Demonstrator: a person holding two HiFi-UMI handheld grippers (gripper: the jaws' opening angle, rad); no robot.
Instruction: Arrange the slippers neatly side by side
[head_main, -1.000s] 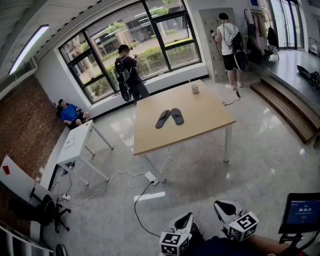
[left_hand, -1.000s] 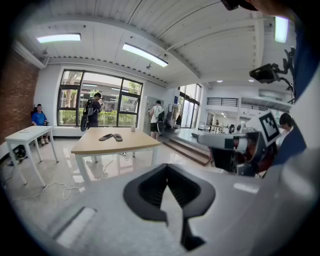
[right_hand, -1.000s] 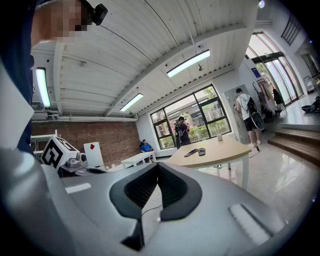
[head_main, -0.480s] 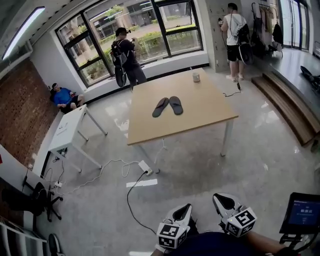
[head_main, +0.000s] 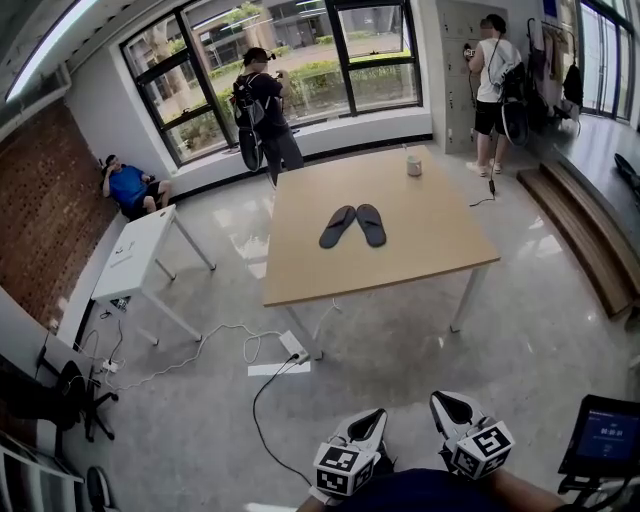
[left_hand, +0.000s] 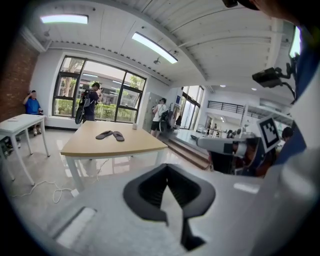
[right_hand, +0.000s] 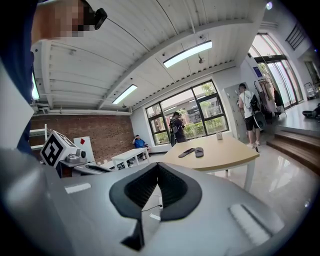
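The two slippers (head_main: 338, 227) are seen on the wooden surface (head_main: 300, 270), with toes nearly touching and heels splayed apart. A cup (head_main: 414, 165) is set near the far edge. The left gripper (head_main: 369, 428) and right gripper (head_main: 453, 408) are held well apart from the surface, fingers pressed together with nothing between them. The surface should first be reached and the fingers opened. One heel is then best swung inward until both soles lie parallel.
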